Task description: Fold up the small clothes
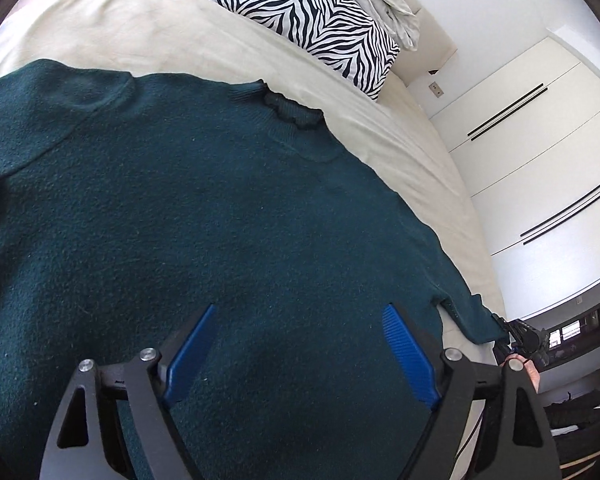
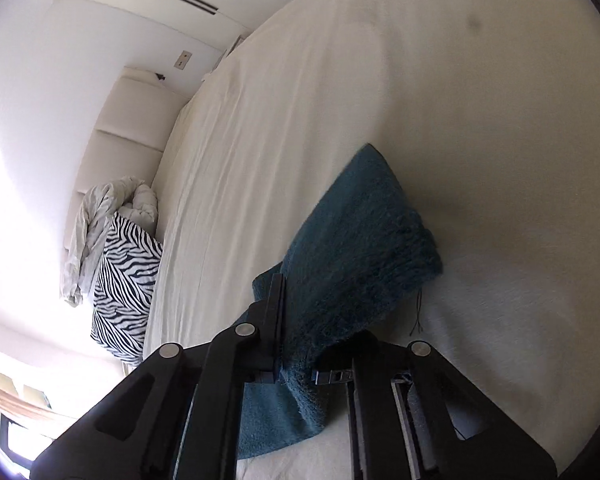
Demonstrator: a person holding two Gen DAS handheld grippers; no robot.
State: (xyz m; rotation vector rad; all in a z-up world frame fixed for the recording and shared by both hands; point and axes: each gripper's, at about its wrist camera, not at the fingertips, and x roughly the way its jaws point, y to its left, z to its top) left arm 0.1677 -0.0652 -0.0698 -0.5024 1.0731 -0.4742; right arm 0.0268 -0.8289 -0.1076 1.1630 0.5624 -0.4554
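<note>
1. A dark teal sweater (image 1: 204, 208) is seen spread flat on a cream bedsheet (image 1: 112, 28), its ribbed collar (image 1: 292, 110) lying toward 12 o'clock in the left wrist view.
2. The left gripper (image 1: 298, 344) is held over the lower body of the sweater with its blue pads (image 1: 408, 354) spread wide; nothing is pinched between them.
3. One sleeve (image 1: 466, 312) is stretched out toward 4 o'clock, where its cuff end meets a dark device at the bed's edge.
4. In the right wrist view, the right gripper (image 2: 290, 312) is seen with its jaws pressed together on a lifted fold of the sleeve (image 2: 360, 248), which is raised off the sheet toward 1 o'clock.
5. A zebra-striped pillow (image 1: 312, 20) is seen at 12 o'clock near the head of the bed, well apart from the sweater.
6. A crumpled pale duvet (image 2: 100, 224) is bunched just beside the pillow.
7. White wardrobe doors (image 1: 540, 140) are visible at 3 o'clock.
</note>
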